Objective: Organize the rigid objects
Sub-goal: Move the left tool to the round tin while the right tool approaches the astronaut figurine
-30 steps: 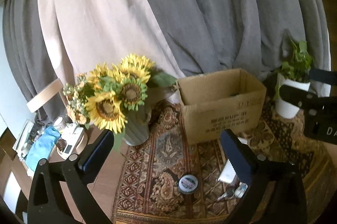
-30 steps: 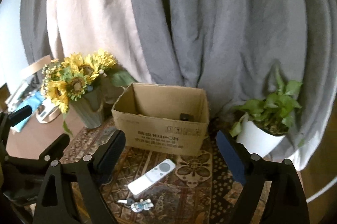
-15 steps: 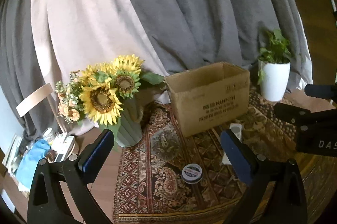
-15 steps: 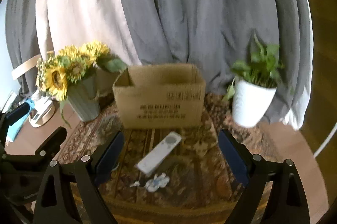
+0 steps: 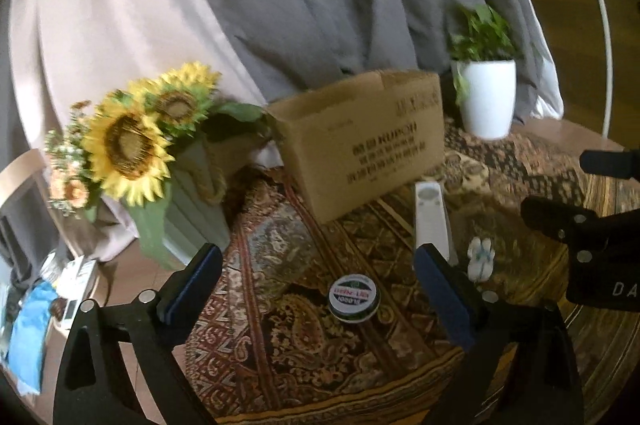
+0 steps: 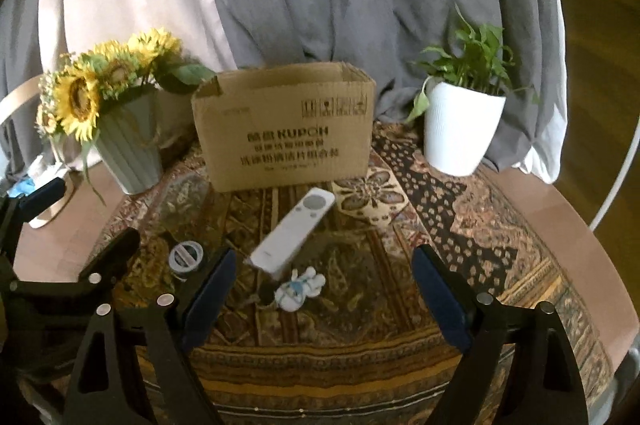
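Hovering low over the patterned rug point(image 6: 460, 209) on the worktop, both grippers are being held with jaws spread wide and nothing clasped between them. The left gripper point(image 5: 316, 281) is being aimed at a small round tin point(image 5: 353, 298), which is lying on the rug just ahead of the gap between its jaws, slightly toward the right jaw. The right gripper point(image 6: 324, 285) is being pointed at a white remote control point(image 6: 293, 235) lying slantwise ahead of its jaws, and at a small white-and-blue figurine keychain point(image 6: 301, 288) resting almost in the middle of the gap, just short of the remote's near end. Farther ahead of both pairs of jaws, an open cardboard box point(image 6: 285, 129) is standing upright, flanked by a vase of sunflowers point(image 6: 124, 137) and a white potted plant point(image 6: 460, 129).

The step in hand is judged to be the approach to a first pick, no item being gripped yet. What is probably being called for next is a short lowering of one gripper until its jaws are straddling its target, a closing on it, and then a carry to the box, the likely container.
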